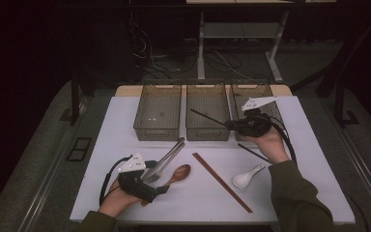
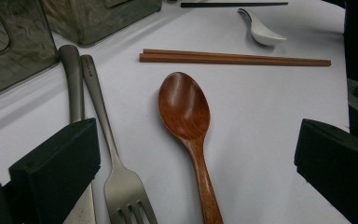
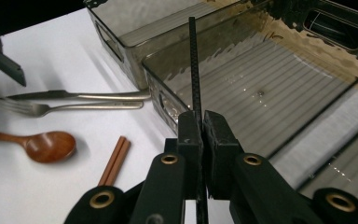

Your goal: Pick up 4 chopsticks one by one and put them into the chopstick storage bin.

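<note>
From the high view, the right gripper (image 1: 232, 124) pinches a black chopstick (image 1: 207, 117) over the middle bin (image 1: 207, 112), with a second black chopstick (image 1: 253, 152) lying on the table (image 1: 309, 145) near that hand. The left gripper (image 1: 162, 189) hovers at the near left by the wooden spoon (image 1: 178, 174). In the left gripper view its jaws stand wide apart, holding nothing — the spoon (image 2: 186, 121) lies between them, a fork (image 2: 116, 172) just left. In the right gripper view the jaws are closed tight on the chopstick (image 3: 194, 65), which points up over the bin (image 3: 261, 93).
</note>
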A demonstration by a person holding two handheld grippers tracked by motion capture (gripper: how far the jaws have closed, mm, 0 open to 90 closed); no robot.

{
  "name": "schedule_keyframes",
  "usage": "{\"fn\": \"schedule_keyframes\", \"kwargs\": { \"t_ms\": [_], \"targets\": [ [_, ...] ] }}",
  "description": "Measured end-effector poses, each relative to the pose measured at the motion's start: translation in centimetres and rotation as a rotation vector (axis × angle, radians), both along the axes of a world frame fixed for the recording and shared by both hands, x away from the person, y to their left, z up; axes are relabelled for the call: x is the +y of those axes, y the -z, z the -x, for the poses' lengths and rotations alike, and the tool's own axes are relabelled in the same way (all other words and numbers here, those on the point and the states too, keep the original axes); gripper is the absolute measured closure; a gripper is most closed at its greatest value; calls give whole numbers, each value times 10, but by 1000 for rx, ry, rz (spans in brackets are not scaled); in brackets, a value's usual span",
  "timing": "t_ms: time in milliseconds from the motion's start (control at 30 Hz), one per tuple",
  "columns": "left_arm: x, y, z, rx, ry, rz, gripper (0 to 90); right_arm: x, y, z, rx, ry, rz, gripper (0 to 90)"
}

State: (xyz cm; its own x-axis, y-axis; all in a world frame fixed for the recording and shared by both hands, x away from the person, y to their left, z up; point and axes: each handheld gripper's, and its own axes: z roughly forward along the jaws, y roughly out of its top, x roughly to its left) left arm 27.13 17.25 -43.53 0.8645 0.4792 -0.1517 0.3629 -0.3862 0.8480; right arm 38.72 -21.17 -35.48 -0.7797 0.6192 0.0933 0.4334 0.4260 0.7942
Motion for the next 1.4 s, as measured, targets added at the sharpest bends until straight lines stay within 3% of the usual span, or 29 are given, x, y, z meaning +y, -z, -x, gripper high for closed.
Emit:
{"fn": "schedule_keyframes", "kwargs": {
  "t_ms": [767, 1400],
  "targets": [
    [-1, 0, 1, -3, 2, 4, 0, 68, -6, -37, 21, 12, 9, 856],
    [-1, -1, 1, -9, 9, 4, 0, 133, -2, -71, 38, 19, 56, 856]
  ]
}}
